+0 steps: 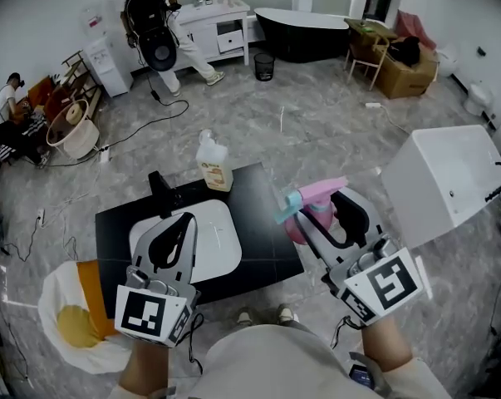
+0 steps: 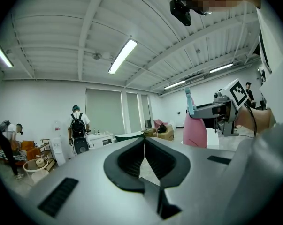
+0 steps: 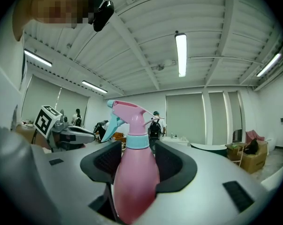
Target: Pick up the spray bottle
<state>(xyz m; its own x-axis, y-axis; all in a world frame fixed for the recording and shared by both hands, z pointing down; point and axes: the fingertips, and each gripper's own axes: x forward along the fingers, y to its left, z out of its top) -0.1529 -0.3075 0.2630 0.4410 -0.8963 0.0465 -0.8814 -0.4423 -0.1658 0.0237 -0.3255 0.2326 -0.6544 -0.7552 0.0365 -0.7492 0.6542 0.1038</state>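
Black square desk [image 1: 262,191] below: right hand-held gripper [image 3: 138,159] holds pink plastic spray bottle with teal trigger [image 1: 315,210] above its right edge. Smooth tapered body could slip downward; left hand-held gripper [image 2: 144,146] closed, empty.

A grey marbled floor [image 1: 316,131] is stretching through the room, with a dark cable [image 1: 142,127] trailing across it at the left. Far off, a black bathtub [image 1: 304,32] is standing beside a white cabinet [image 1: 221,27], where a person with a backpack [image 1: 154,23] is standing. A water dispenser [image 1: 107,65] is sitting against the far left wall. A cardboard box [image 1: 408,73] is resting at the far right. Nearby, a black counter [image 1: 258,214] is holding a white sink [image 1: 221,239]. Overhead, a tube light [image 2: 122,56] is glowing on the white ribbed ceiling [image 2: 47,41].
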